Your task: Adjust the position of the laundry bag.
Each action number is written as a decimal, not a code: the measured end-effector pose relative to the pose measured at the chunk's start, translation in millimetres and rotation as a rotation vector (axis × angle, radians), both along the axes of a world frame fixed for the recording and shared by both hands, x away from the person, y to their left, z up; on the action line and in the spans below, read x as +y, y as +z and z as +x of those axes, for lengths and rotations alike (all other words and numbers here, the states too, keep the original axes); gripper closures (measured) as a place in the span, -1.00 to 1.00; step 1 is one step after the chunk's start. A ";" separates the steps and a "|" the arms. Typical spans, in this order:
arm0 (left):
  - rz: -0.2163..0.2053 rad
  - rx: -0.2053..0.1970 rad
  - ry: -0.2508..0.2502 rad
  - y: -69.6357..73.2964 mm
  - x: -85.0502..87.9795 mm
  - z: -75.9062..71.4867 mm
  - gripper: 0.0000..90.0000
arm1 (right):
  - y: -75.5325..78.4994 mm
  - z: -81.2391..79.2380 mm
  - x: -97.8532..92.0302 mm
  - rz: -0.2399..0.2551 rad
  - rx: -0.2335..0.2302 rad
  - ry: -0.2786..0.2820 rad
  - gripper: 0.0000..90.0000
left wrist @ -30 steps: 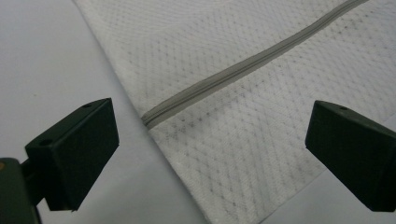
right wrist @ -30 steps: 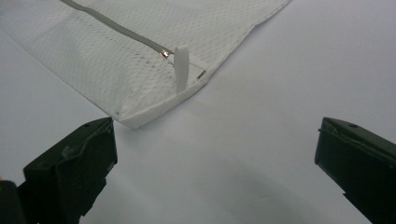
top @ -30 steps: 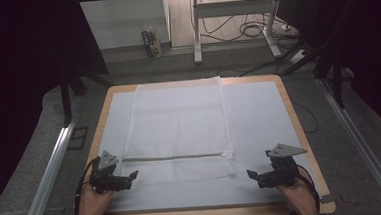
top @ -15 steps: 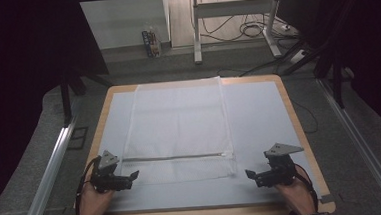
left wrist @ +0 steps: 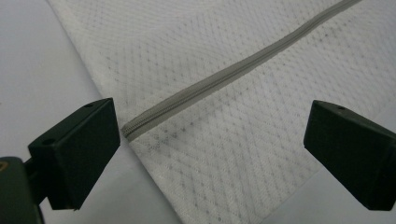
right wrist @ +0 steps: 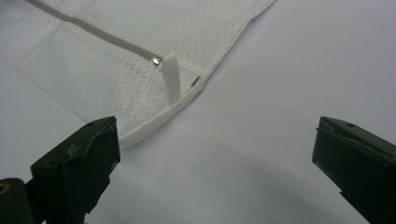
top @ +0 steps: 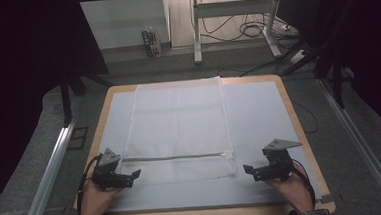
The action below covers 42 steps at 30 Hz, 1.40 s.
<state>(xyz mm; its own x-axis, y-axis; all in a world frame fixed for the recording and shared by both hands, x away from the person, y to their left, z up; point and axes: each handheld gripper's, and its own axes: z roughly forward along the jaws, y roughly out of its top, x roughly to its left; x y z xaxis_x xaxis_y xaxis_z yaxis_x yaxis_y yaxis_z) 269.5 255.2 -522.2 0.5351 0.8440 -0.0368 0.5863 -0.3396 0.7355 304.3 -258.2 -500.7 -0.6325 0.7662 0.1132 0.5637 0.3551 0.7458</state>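
White mesh laundry bag [top: 179, 128] spread flat across the middle of the frame in the high view, on the pale-covered bench [top: 259, 113], grey zipper [top: 176, 157] running across near its lower edge. Left gripper [top: 132, 176] at lower left, fingers [left wrist: 77, 149] spread wide, poised at the bag's lower left corner beside the zipper's end. Right gripper [top: 248, 171] at lower right, fingers [right wrist: 77, 172] likewise spread, just off the bag's lower right corner near the zipper pull [right wrist: 156, 60], gripping nothing.
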 end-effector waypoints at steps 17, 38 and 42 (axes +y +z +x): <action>0.010 -0.009 -0.002 5.1 -0.5 12.9 -0.75 | 21.9 8.1 13.1 -0.073 -0.029 0.008 -0.43; -0.014 0.028 0.009 18.7 12.0 50.8 -0.49 | 25.3 55.7 56.8 -0.089 -0.029 0.090 -0.08; 0.017 0.020 0.026 14.4 16.6 63.8 -0.46 | 19.3 71.3 65.7 -0.119 -0.025 0.067 0.06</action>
